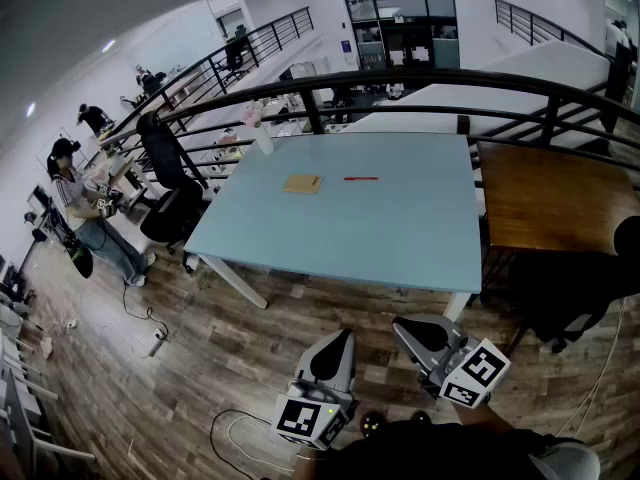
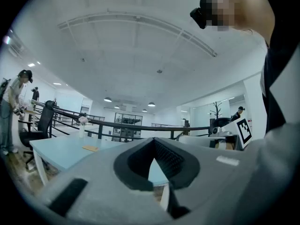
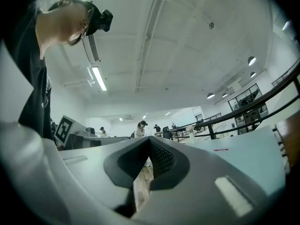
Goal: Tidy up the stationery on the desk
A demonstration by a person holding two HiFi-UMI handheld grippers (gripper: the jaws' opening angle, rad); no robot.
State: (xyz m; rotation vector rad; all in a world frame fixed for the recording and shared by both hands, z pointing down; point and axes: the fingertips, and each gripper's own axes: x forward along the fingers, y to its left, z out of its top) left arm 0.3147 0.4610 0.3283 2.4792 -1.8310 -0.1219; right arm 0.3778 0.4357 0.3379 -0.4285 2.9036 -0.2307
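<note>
— Holding left gripper [image 1: 338, 343] and right gripper [image 1: 415, 326] clenched on nothing, well short of the desk [image 1: 400, 228]. Start where?
— Step in, spread the right jaws, then pinch the red pen [image 1: 361, 178], mid-desk near the tan notepad [image 1: 302, 183], across its barrel.

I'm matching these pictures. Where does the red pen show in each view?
Head view: red pen on the blue table, right of the tan pad.
Left gripper view: not visible.
Right gripper view: red pen right of centre.
Shared landmark: flower vase, at the table's far corner.
</note>
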